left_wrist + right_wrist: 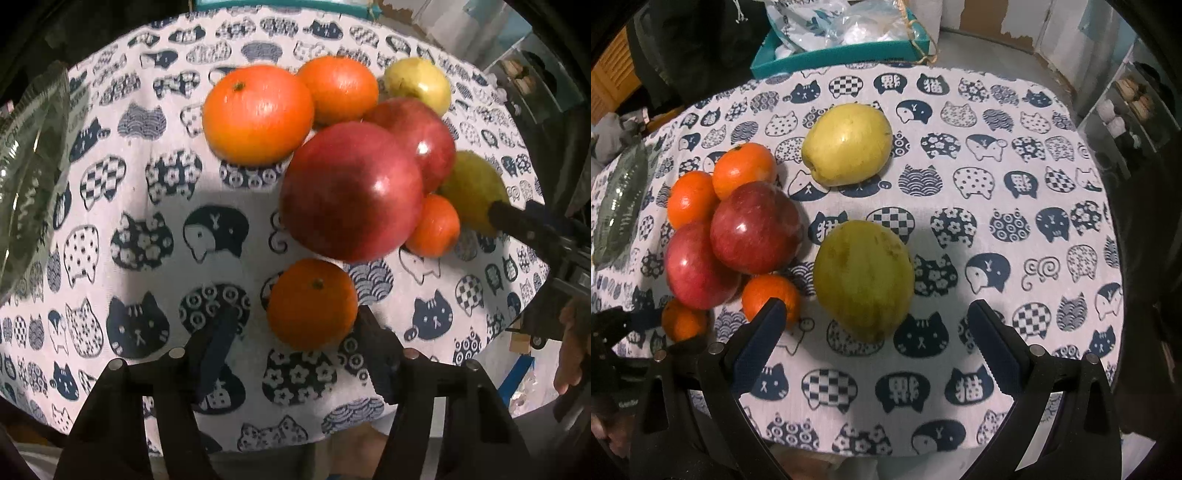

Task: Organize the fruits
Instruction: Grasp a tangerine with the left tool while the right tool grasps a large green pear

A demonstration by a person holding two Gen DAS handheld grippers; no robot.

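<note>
The left gripper (295,354) is straddling the nearest orange (312,304) on the worktop (147,206), its fingers (218,350) parted and not yet pressing, just in front of the red apple (351,192). The right gripper (877,350) is hovering wide open before the green pear (863,280), beside that apple. Closing squarely across the orange's middle should be keeping it from rolling.
</note>
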